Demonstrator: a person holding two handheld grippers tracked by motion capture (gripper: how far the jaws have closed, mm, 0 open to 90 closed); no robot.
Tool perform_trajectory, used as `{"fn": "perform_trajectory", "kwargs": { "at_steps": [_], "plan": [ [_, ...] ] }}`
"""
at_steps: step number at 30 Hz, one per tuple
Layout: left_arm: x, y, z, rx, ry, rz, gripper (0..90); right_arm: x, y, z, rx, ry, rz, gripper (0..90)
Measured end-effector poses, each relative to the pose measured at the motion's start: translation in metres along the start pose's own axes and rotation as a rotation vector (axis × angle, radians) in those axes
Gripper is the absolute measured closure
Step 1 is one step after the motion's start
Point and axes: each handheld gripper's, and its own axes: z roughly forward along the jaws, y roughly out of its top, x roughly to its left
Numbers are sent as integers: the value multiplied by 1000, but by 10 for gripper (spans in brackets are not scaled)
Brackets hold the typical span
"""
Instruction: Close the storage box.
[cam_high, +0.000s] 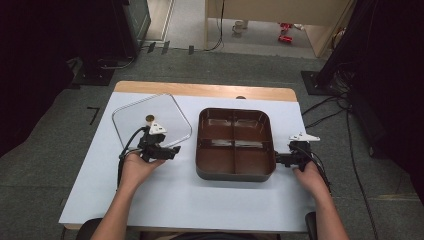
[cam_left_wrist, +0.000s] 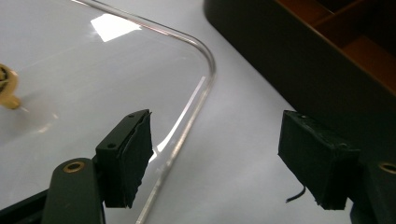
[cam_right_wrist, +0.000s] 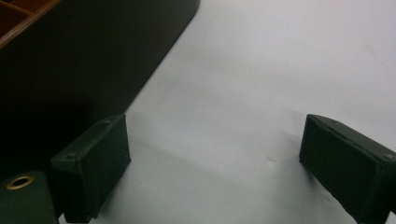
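Clear lid (cam_high: 151, 120): rounded square, small gold knob, flat on white counter (cam_high: 165, 195). Left gripper (cam_left_wrist: 215, 158) jaws released, straddling lid edge. Right gripper (cam_right_wrist: 215, 163) jaws released, empty. Grey carpet floor (cam_high: 45, 165).

The tray (cam_high: 235, 172) is dark brown outside, with a warmer reddish-brown inside its four compartments. Left of the tray lies a clear, colourless lid (cam_high: 131, 115) bearing a small brass-gold knob (cam_high: 149, 118). Under the tray, the bench (cam_high: 210, 200) is pale bluish-white, with a light wood strip along its far edge.

Black fingers (cam_left_wrist: 126, 156), brass-ringed screw holes.
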Motion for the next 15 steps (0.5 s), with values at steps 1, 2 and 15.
{"fn": "perform_trajectory", "kwargs": {
  "at_steps": [1, 2, 15],
  "plan": [
    [0, 0, 0, 0, 0, 0, 265, 0, 0, 0, 0, 0, 1, 80],
    [5, 2, 1, -1, 4, -1, 277, 0, 0, 0, 0, 0, 0, 80],
    [42, 11, 7, -5, 66, -20, 309, 0, 0, 0, 0, 0, -1, 80]
  ]
}}
